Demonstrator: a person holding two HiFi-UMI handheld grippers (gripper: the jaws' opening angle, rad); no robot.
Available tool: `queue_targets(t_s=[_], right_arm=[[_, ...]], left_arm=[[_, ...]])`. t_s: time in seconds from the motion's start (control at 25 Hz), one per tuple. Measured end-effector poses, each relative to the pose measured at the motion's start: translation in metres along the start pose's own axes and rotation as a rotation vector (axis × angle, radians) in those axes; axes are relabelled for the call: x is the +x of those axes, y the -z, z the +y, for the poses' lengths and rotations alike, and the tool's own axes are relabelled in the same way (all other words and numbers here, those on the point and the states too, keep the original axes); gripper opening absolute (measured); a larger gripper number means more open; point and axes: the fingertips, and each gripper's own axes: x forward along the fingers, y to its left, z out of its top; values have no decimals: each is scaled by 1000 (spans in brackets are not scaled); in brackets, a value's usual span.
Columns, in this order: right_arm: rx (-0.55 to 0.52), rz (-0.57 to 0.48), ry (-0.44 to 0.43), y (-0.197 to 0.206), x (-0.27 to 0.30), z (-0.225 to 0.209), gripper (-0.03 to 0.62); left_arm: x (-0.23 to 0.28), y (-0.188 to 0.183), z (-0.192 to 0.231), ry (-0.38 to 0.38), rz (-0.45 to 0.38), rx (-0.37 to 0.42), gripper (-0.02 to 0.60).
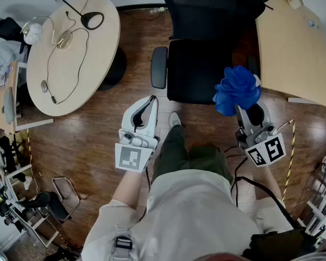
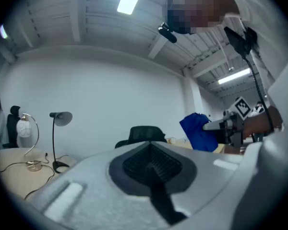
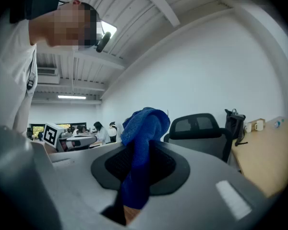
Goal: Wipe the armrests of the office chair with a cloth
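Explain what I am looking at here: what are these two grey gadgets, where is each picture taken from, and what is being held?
There is no robot here: a person holds a two-jaw gripper in each hand. The head view looks down from a camera on the person's head. The other two views come from cameras riding on each gripper, looking along its jaws. The left gripper is shut on nothing. The right gripper is shut on a bunched blue cloth. Ahead is the black office chair, with one armrest plainly visible. The cloth is at the chair's other side; I cannot tell whether it touches. On the left is a round table with a desk lamp.
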Motion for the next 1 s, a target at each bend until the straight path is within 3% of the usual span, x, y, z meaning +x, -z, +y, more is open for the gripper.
queue_targets(t_s=[0.12,0.28,0.44,0.56,0.72,0.92,1.0], right_arm=[[-52,75,-79,50,82,-30,77],[-100,282,-209,162,221,-53,77],[-216,498,-321,262,342,-39,77],[-329,709,-372,320,391,-28,77],[-316,803,-462,347,383,10,75],[-277,876,-660,380,256,107,74],[-249,829,-653,377,228,121,75]], left_arm=[[52,36,33,-35,-5,7,2],[89,91,61,-85,26,-36,2],[68,126,73,-153,98,-63,2],[38,141,79,-199,144,-101,2],[22,158,87,-221,169,-119,2],[37,151,82,-183,125,-135,2],[52,140,78,-146,91,-115,2]])
